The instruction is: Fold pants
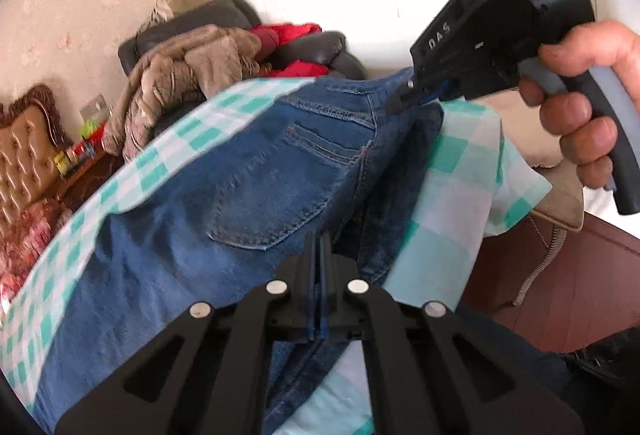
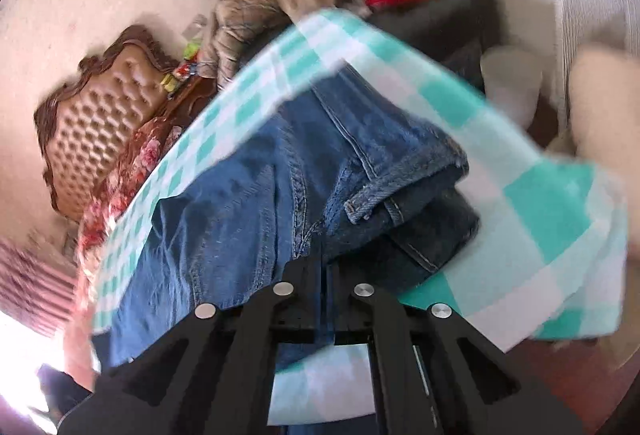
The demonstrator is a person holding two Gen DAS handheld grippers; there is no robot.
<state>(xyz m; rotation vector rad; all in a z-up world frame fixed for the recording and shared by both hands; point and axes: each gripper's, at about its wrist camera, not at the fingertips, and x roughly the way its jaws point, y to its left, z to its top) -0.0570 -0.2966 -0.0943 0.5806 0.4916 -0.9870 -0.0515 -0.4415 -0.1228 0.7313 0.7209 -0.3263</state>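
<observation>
Left gripper jaws closed; right gripper jaws closed.

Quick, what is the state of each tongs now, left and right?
Left tongs: closed on the jeans near the back pocket.
Right tongs: closed on the jeans near the waistband.

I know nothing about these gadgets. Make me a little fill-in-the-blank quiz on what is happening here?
1. Both grippers are pinching a pair of blue ____.
2. The jeans lie on a cloth checked in white and ____.
3. In the left wrist view, the right gripper is held by a person's bare ____.
4. The left gripper has its jaws ____ on the denim.

Missing words: jeans; green; hand; shut
</observation>
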